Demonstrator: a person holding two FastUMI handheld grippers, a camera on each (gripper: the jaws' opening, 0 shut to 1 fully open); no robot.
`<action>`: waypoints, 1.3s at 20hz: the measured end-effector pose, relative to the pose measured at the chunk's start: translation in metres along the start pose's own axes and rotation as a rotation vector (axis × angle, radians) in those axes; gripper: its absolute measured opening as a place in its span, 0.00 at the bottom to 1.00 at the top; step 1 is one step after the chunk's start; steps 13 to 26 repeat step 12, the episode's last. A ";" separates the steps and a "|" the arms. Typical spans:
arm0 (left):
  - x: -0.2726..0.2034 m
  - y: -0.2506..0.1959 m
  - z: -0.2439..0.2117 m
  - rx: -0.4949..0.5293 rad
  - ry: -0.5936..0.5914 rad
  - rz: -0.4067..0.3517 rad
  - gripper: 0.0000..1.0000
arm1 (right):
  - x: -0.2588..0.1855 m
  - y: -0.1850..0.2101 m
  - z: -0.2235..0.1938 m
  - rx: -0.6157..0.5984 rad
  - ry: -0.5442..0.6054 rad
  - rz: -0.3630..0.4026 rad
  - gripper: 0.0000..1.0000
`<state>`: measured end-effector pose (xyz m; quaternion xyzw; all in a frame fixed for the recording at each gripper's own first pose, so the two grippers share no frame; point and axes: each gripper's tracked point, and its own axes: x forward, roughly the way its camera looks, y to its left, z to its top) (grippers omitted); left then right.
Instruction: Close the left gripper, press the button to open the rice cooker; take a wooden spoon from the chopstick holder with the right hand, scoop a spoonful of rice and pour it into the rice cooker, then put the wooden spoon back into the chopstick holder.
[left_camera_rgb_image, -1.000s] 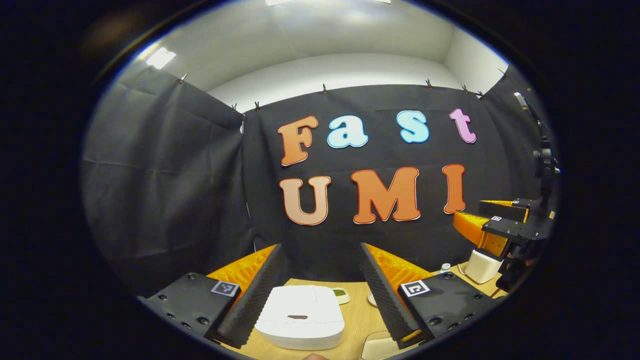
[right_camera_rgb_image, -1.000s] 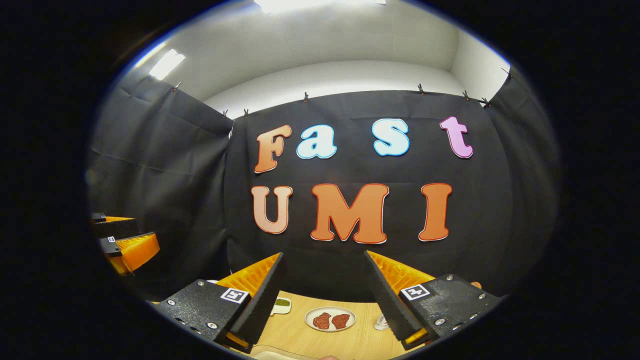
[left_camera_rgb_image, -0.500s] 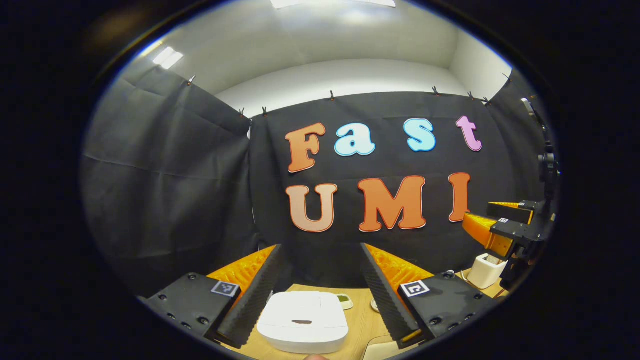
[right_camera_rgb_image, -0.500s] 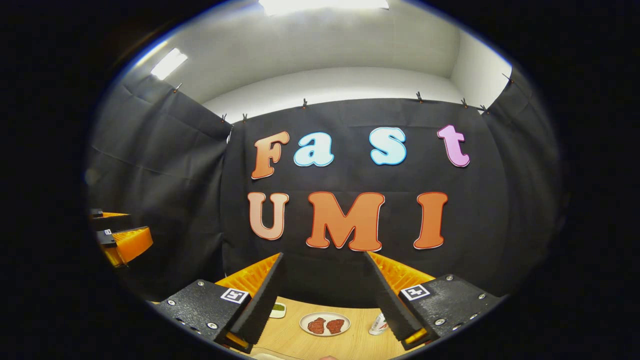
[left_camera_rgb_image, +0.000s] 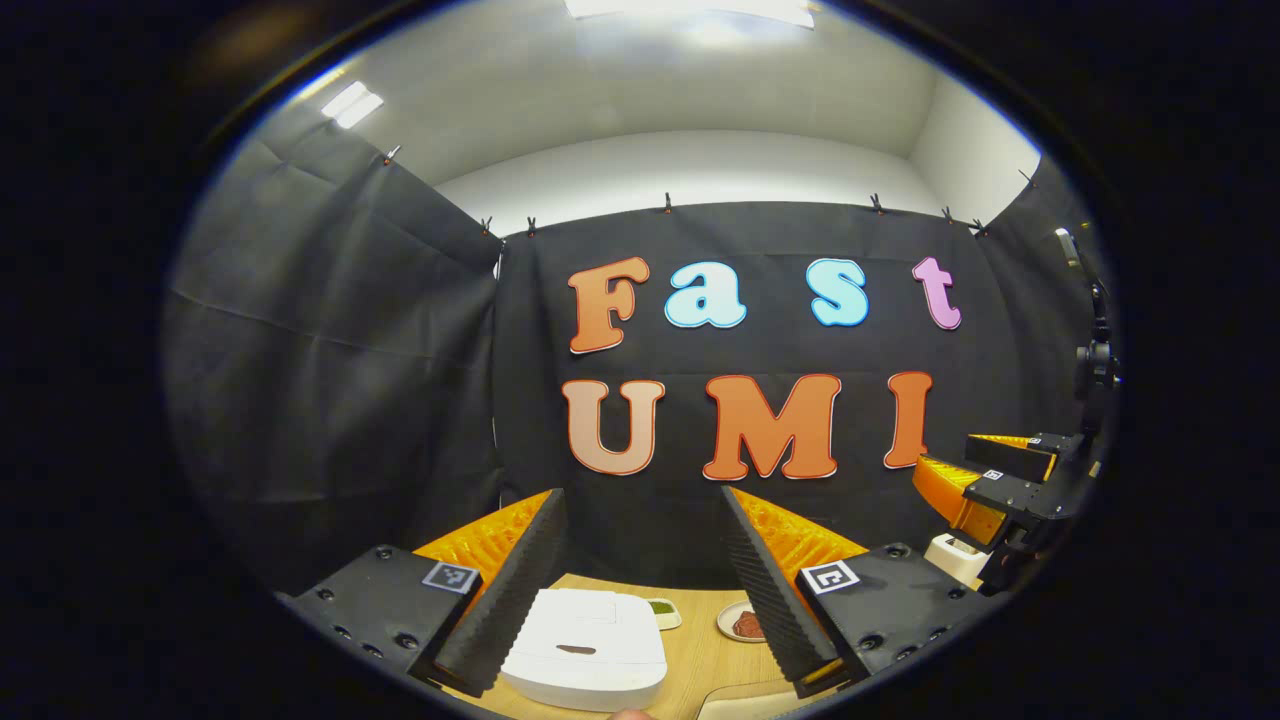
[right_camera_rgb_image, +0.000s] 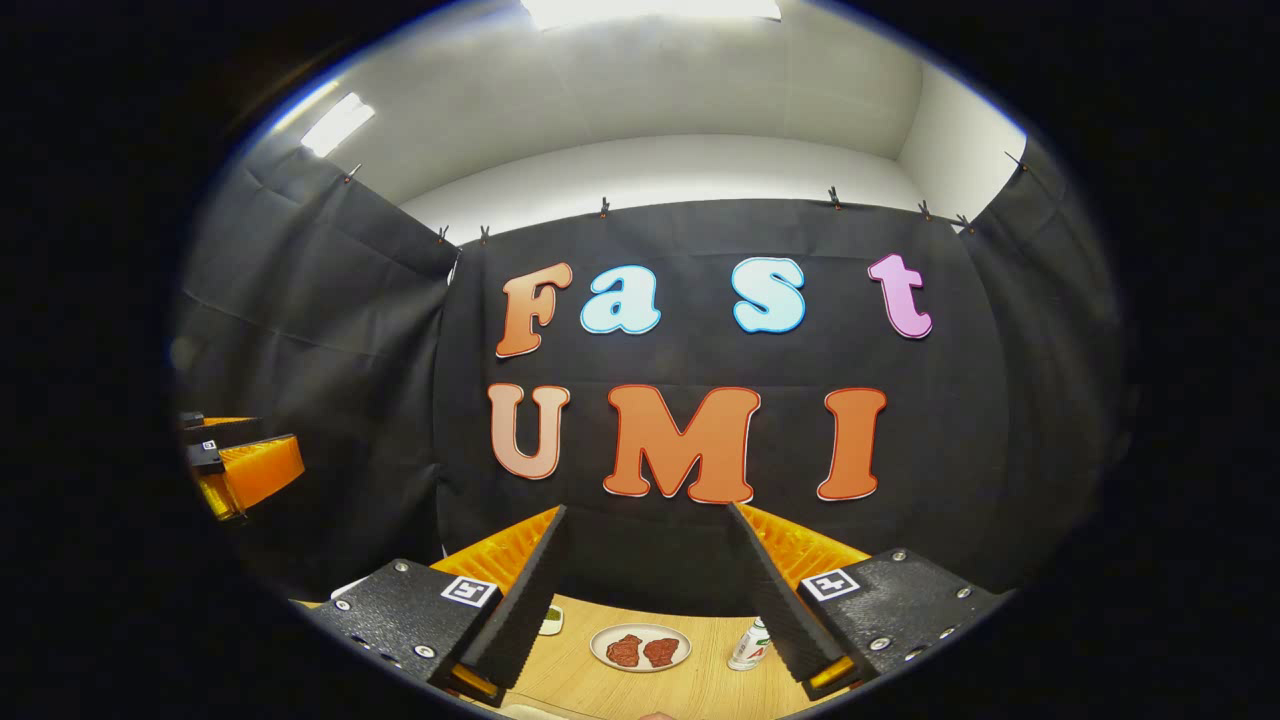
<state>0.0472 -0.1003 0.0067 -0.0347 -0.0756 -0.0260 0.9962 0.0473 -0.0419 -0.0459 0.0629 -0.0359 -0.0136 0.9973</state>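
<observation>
White rice cooker (left_camera_rgb_image: 585, 650) half hidden behind left gripper (left_camera_rgb_image: 640, 585) jaws.

Bright ceiling panels (left_camera_rgb_image: 690, 8) glare overhead; both fisheye views stay sharp but bend strongly at the edges.

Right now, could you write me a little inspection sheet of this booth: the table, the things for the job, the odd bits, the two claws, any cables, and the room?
Surface: light wooden table, bare between the dishes.
Job's things: white rice cooker, lid down, lying between the left gripper's fingers but untouched. White chopstick holder at the far right; contents hidden.
Clutter: plate with two reddish pieces, small dish of something green, small bottle.
Grippers: left gripper open and empty; right gripper open and empty, held above the table.
Cables: nothing seen.
Surroundings: black cloth wall clipped up along its top, white ceiling with lights.
</observation>
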 end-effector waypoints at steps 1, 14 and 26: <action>-0.001 0.001 0.000 -0.002 -0.003 -0.004 1.00 | -0.001 0.000 -0.001 -0.001 0.001 0.002 0.95; 0.011 -0.009 0.001 -0.011 -0.019 -0.070 1.00 | -0.004 -0.012 -0.006 -0.009 0.010 -0.032 0.95; 0.011 -0.009 0.001 -0.011 -0.019 -0.070 1.00 | -0.004 -0.012 -0.006 -0.009 0.010 -0.032 0.95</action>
